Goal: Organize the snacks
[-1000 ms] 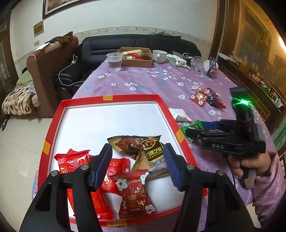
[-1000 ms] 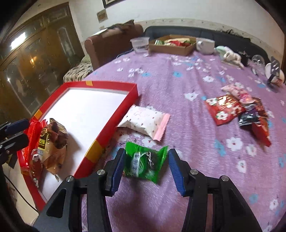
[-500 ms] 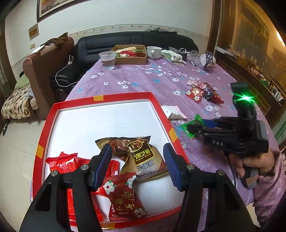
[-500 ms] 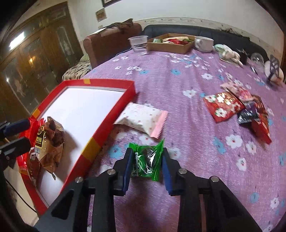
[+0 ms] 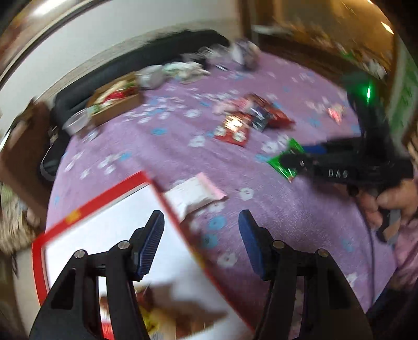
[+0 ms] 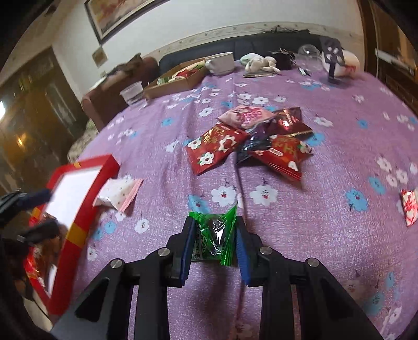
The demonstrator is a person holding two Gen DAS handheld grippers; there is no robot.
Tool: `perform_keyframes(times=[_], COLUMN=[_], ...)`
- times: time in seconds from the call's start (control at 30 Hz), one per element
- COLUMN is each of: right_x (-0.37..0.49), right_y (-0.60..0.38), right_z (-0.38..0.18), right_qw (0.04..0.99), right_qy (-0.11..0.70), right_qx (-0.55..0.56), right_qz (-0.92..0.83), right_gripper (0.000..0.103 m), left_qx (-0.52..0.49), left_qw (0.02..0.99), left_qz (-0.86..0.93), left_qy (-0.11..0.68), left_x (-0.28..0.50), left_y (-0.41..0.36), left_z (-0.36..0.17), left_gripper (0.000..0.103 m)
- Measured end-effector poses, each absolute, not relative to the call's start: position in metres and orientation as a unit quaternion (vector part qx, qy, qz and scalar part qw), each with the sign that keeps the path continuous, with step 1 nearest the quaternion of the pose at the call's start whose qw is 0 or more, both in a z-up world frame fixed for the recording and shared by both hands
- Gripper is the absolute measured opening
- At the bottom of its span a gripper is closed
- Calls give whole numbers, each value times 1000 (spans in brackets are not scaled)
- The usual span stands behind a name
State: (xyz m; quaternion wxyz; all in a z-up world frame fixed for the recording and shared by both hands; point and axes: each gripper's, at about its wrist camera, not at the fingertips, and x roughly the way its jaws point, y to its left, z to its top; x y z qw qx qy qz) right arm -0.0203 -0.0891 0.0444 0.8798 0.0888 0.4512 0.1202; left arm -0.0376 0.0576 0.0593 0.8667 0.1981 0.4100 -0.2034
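Right tool (image 6: 214, 242) carries a small green crinkly foil snack packet (image 6: 214, 236) above the purple flowered tabletop (image 6: 300, 235).

It pinches the packet; the red-rimmed white tray (image 6: 86, 209) waits to its left, so release low over the tray. Left tool (image 5: 201, 245) gapes, empty.

We see a pale wall (image 6: 209, 23) with a patterned border strip running along it, and a dark-framed picture (image 6: 115, 18) hanging high up. Below it stands a black sofa (image 6: 261, 47) — and to one side a brown armchair (image 6: 109, 96) with something draped over its back. A dark wooden cabinet (image 6: 31, 117) catches warm yellow light. The surface (image 6: 326, 235) wears a purple cloth printed with white and blue flowers — blurred in the left wrist view.
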Motion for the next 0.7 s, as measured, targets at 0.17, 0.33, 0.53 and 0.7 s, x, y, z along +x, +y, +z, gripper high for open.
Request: perform_keyframes(times=[0.17,0.33,0.53,0.7], right_x=[-21,-22,-21,-21], right_y=[-85,-86,-89,-90], right_z=[45,44,43,43], right_qw=[884,883,880,880], right_qy=[446,446,448,449], right_qx=[79,91,104,107], right_qz=[117,115,117,117], right_gripper=[30,31,31,31], left_qx=[251,285,308,309], left_qw=[838,817,802,796], left_qz=[-218,-228,-219,-222], left_qy=[432,446,462,471], left_x=[-16,-3,13,22], left_y=[40,34,33,30], left_z=[45,37,26,20], left_gripper=[58,58,58,58])
